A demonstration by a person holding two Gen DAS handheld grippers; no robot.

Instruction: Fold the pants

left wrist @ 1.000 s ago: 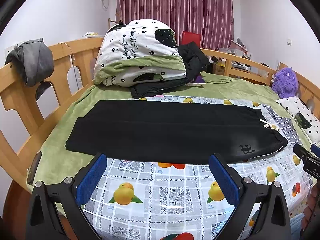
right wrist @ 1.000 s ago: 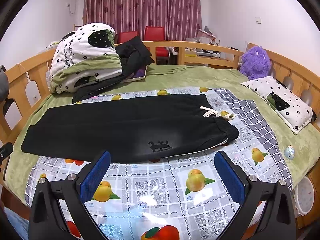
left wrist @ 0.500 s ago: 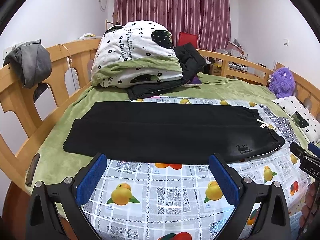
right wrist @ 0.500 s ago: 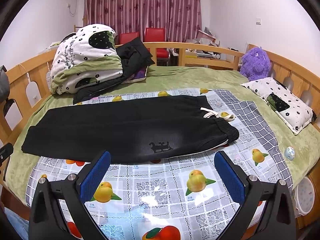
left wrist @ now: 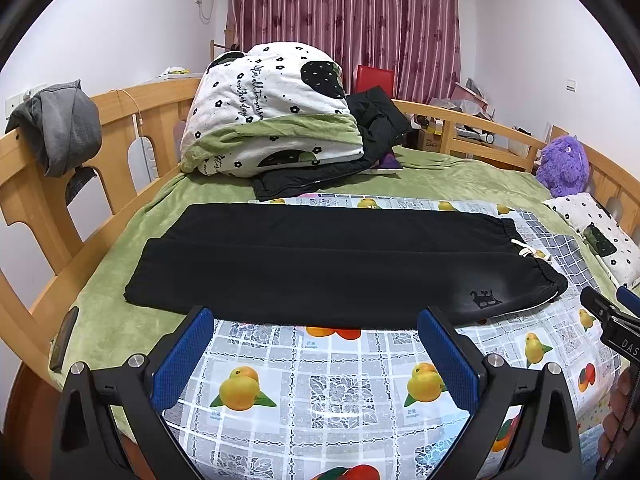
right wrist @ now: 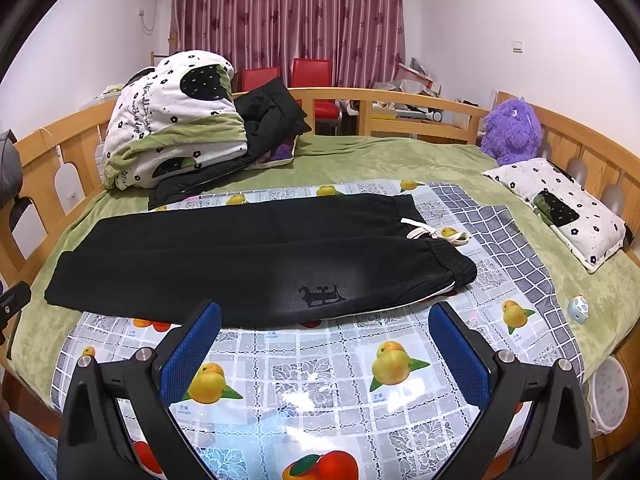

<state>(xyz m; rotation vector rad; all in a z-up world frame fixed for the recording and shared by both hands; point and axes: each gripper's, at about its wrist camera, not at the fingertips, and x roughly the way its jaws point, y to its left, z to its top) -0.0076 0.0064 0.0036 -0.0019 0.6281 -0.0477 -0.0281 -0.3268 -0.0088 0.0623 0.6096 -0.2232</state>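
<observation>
The pants [left wrist: 332, 264] lie flat across the bed [left wrist: 120, 320], legs left, waistband right, just beyond both pairs of fingers. The left gripper [left wrist: 316, 360] hangs spread wide and empty before the pants' near edge; the right gripper [right wrist: 324, 356] likewise, below the pants' logo. Each gripper's base is cut off by the frame.
</observation>
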